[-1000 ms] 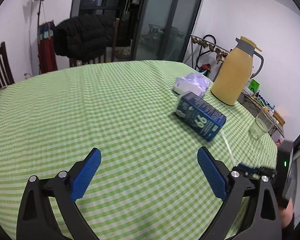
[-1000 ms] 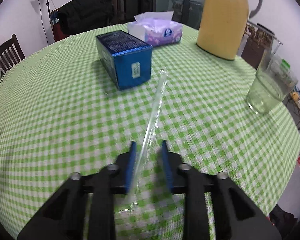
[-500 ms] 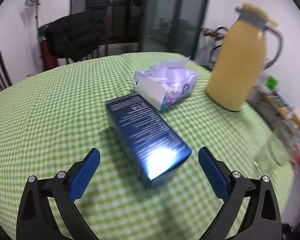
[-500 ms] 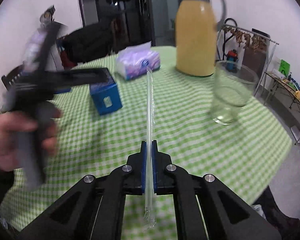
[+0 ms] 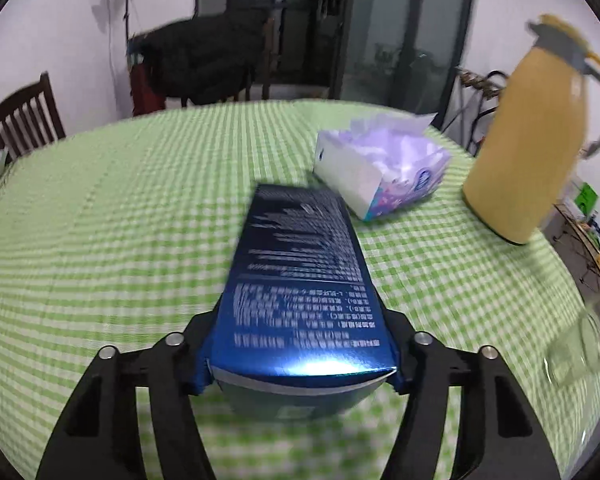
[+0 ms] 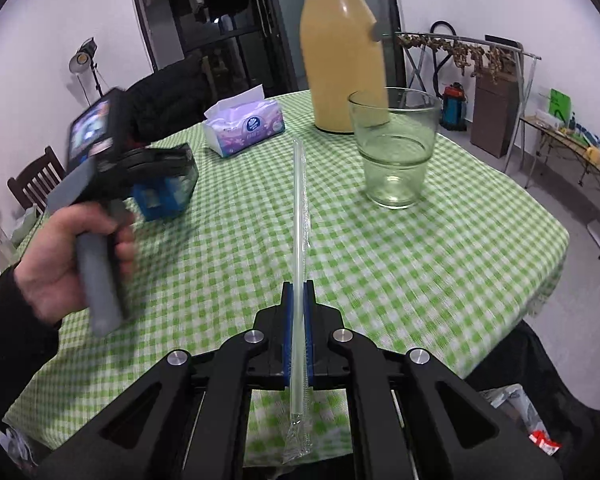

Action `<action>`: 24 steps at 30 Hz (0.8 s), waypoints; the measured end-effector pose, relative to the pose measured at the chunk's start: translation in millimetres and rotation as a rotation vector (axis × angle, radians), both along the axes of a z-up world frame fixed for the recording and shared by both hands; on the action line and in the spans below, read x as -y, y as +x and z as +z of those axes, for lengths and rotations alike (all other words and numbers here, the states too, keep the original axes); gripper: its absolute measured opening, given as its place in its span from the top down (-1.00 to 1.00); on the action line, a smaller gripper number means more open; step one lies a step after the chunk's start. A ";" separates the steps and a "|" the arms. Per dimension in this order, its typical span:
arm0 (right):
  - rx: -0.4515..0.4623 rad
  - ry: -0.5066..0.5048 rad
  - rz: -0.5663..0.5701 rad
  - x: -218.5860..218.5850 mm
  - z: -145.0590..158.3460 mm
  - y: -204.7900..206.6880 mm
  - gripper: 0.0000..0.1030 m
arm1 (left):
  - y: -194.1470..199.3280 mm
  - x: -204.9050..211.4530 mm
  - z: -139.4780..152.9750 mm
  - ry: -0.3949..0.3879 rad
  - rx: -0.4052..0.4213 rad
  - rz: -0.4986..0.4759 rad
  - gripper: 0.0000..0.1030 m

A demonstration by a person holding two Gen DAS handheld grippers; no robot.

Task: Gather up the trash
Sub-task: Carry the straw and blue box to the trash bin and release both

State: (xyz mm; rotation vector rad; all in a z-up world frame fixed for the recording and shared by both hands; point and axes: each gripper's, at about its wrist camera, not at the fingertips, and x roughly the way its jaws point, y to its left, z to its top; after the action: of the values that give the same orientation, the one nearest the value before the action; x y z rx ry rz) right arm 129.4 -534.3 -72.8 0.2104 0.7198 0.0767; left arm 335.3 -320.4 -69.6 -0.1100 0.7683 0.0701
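Left gripper [image 5: 300,368] closing on a blue carton [image 5: 296,288], its 2 jaws against the carton's sides above a green checked tablecloth [image 5: 120,220]. Beyond: tissue pack [image 5: 380,172], yellow jug [image 5: 528,152], blurred glass [image 5: 580,344] at right.

Blue carton [image 5: 300,300] hides the left claw's pads [image 5: 398,376]

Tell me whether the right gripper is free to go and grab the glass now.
Probably not: the right gripper is shut on the wrapped straw. The path to the glass over the tablecloth looks clear.

Both wrist views look down-forward, close over the table [image 5: 140,208], sharing the somewhat blurred carton [image 5: 296,280].
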 end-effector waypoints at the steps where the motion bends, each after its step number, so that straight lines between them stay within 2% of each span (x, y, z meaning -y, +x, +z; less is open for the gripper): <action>1: 0.007 0.002 -0.002 0.9 1.5 -3.6 0.90 | -12.7 -4.5 8.7 -0.004 0.017 -0.034 -0.16; 5: 0.038 -0.001 -0.032 10.2 8.9 -26.6 0.90 | -70.9 -17.5 50.0 -0.022 0.118 -0.131 -0.15; 9: 0.051 -0.020 -0.138 41.7 14.8 -63.8 0.90 | -136.2 -19.3 90.5 -0.062 0.202 -0.270 -0.15; 14: 0.025 -0.037 -0.313 98.9 11.2 -126.7 0.90 | -194.0 6.8 106.3 -0.147 0.215 -0.462 -0.15; 17: -0.049 -0.026 -0.414 135.8 -10.5 -164.4 0.90 | -228.2 41.3 100.7 -0.159 0.191 -0.601 -0.15; 19: -0.116 0.010 -0.463 157.2 -34.2 -186.7 0.90 | -246.3 70.3 90.2 -0.174 0.136 -0.696 -0.15; 21: -0.196 0.031 -0.490 170.9 -61.8 -204.8 0.90 | -262.2 103.4 76.5 -0.171 0.073 -0.775 -0.15; 24: -0.267 0.069 -0.482 176.3 -91.6 -219.0 0.90 | -278.1 136.6 56.8 -0.143 -0.003 -0.859 -0.16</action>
State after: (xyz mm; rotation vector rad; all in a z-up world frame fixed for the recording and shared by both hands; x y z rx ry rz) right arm -89.6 -710.6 -164.4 0.4614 0.9149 -0.3933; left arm 57.3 -457.0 -12.7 0.0907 0.7706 -0.8004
